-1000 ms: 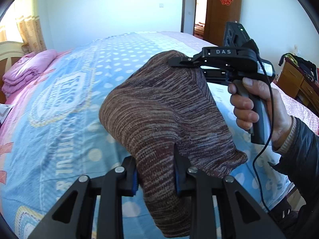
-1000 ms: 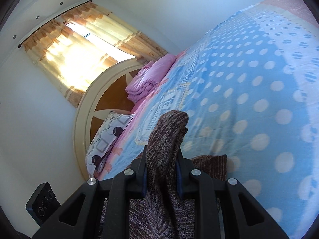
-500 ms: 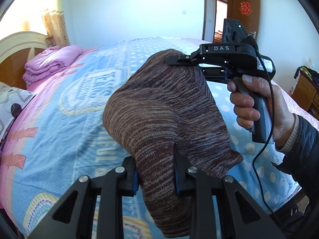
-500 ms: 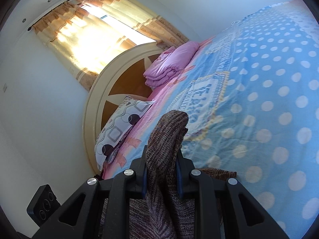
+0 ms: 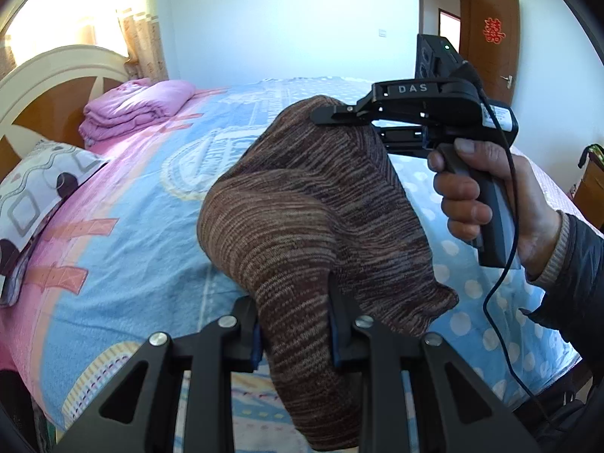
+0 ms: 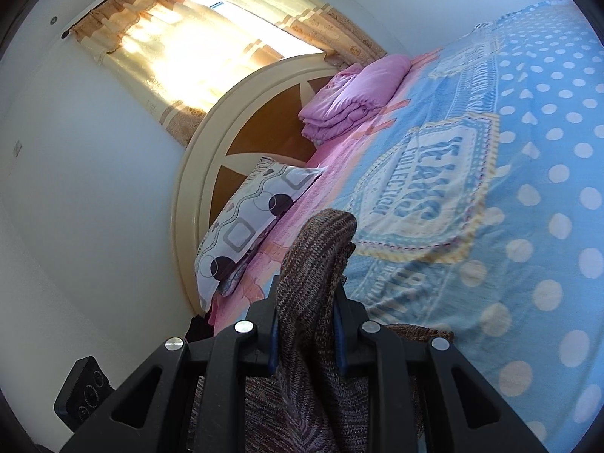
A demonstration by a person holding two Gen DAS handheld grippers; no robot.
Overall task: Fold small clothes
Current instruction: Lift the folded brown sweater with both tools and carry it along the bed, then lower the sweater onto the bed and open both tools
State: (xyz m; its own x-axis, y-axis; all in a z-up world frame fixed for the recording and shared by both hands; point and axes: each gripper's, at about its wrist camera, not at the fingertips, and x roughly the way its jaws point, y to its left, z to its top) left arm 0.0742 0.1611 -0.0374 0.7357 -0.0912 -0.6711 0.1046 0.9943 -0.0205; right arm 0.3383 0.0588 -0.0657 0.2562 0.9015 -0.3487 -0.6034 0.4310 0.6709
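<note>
- Both grippers are swinging toward the headboard since the earlier frame.
- I am pinching the knit garment with left gripper and right gripper, above the bed.
- Its long axis is running between them, headboard side free.

Bright daylight pours through the curtain, blowing it out to white glare. The bed is evenly lit and sharp. Fisheye bending curves the edges; corners go black.
</note>
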